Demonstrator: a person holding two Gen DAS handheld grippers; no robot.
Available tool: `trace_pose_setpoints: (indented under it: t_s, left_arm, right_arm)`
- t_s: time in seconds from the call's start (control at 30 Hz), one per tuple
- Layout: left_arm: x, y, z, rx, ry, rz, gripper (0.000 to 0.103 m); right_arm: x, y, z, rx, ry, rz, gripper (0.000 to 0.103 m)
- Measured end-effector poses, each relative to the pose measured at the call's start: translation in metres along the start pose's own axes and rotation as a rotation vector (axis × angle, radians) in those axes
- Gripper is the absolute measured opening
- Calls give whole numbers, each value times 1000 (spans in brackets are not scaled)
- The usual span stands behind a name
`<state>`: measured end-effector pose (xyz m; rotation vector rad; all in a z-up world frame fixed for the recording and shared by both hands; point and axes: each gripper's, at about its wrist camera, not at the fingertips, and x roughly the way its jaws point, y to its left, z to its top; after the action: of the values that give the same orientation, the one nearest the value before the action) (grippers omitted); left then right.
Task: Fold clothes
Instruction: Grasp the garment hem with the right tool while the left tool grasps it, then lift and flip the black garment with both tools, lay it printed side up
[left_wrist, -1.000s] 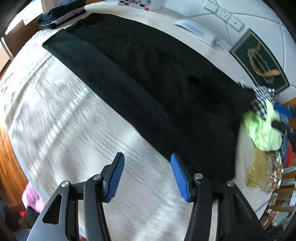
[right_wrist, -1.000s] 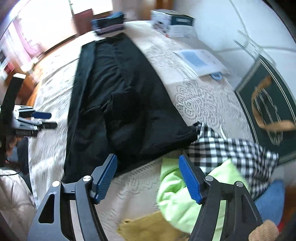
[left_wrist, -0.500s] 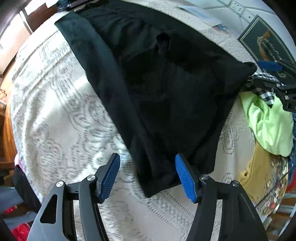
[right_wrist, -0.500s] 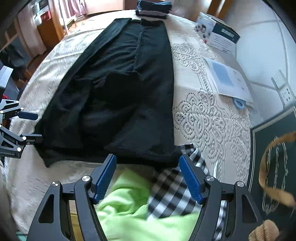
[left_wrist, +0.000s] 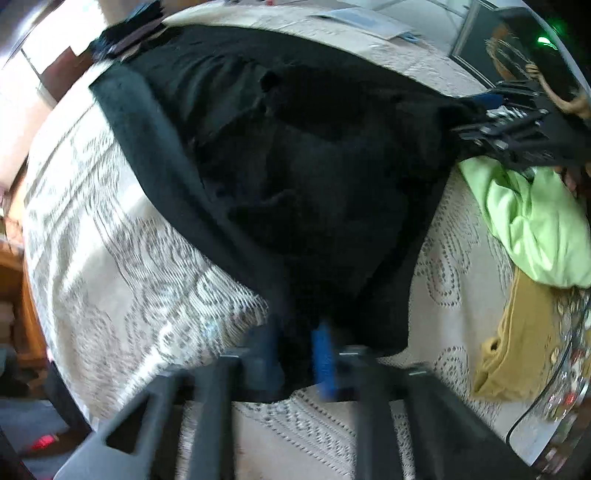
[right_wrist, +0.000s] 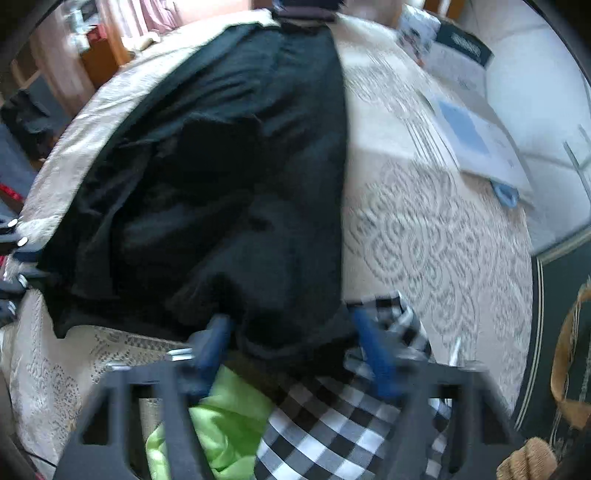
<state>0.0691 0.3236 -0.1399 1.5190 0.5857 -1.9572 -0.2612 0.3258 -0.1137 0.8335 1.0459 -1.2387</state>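
Observation:
A long black garment (left_wrist: 295, 166) lies spread on a lace-covered surface (left_wrist: 129, 277). My left gripper (left_wrist: 297, 354) is at its near corner, jaws closing, and the blue pads (left_wrist: 324, 360) pinch the black cloth. In the right wrist view the same garment (right_wrist: 229, 166) stretches away from me. My right gripper (right_wrist: 295, 347) straddles its other near corner, jaws closing but still wide apart, with the cloth between them untouched. The right gripper (left_wrist: 509, 122) also shows at the garment's right corner in the left wrist view. The left gripper (right_wrist: 14, 251) peeks in at the left edge.
A lime green garment (right_wrist: 221, 413) and a black-and-white checked cloth (right_wrist: 332, 424) lie heaped under the right gripper, with a mustard cloth (left_wrist: 517, 332) beside them. Papers (right_wrist: 472, 136) and a box (right_wrist: 443, 37) lie at the right. A folded dark stack (left_wrist: 129, 26) sits at the far end.
The left jaws have gone from wide apart to closed on the garment's corner. The right gripper has come down, and the garment's other corner is now between its jaws.

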Motion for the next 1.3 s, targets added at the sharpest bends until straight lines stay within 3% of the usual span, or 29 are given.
trace_pose_setpoints:
  t_s: [0.1,0.27,0.57,0.8,1.03,1.2,1.3]
  left_arm:
    - [-17,19,10,-16,-12,-71,8]
    - [-49,59,34,-30,-60,-182,8]
    - [-74,149,116,-97,-139,-287,8]
    - [-68,251,214,-107,-186,-368,8]
    - [16,368,318,-116,-98,-390,8]
    - [48,423,343,-141,-30,-413,8]
    - [63,444,355,-162,-3,-423,11]
  right_arm:
    - [-12,-7,-1,99,-31,43,19]
    - [-40,-6,19,190,-84,51,17]
    - [-80,1,111,310,-220,34,16]
    - [-64,-13,245,373,-293,0,16]
    - [1,-34,409,362,-245,19,16]
    - [73,-48,500,347,-137,44,16]
    - [106,-58,528,362,-89,59,19]
